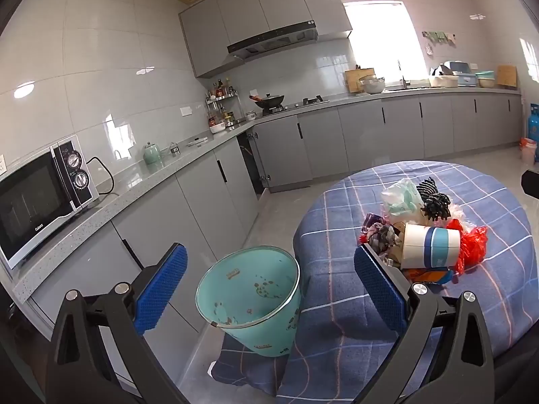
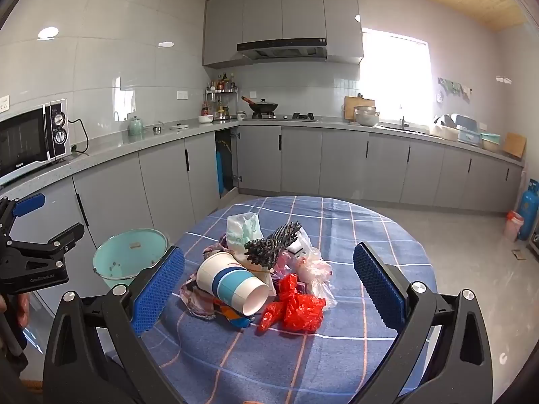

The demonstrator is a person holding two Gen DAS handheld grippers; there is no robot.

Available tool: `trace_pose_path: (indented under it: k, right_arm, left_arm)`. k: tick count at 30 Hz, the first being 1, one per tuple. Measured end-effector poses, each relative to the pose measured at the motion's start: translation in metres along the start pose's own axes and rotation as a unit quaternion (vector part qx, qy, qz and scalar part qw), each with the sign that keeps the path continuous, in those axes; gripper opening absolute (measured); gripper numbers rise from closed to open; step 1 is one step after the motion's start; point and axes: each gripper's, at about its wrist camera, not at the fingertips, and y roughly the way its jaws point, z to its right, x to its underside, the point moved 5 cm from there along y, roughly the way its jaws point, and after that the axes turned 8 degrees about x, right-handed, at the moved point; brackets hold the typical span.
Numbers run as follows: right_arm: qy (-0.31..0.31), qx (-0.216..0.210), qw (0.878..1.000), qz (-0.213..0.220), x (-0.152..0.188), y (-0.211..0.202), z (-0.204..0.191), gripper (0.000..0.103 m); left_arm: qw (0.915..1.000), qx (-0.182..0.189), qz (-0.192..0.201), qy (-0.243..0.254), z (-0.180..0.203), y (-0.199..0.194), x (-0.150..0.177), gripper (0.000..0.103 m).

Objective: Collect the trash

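Where the blue checked cloth covers the round table, a heap of trash lies near its middle: a tipped paper cup, a red plastic bag, clear bags and a dark spiky piece. A teal bin stands on the floor just beside the table's left edge. The left gripper and the right gripper both gape wide, holding nothing.

The round table wears a soft checked cloth. The cup looks like smooth paper. The red bag is shiny, crinkly plastic. The green bin has a glossy inside, maybe enamelled metal.
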Motion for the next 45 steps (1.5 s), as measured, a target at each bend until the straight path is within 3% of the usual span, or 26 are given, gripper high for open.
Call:
trace_pose_path:
  k: [45]
  right_arm:
    - [0.009, 0.006, 1.000, -0.005, 0.005, 0.008, 0.010, 0.099]
  left_arm:
    - [1.0000, -0.004, -0.001, 0.006, -0.002, 0.002, 0.000, 0.098]
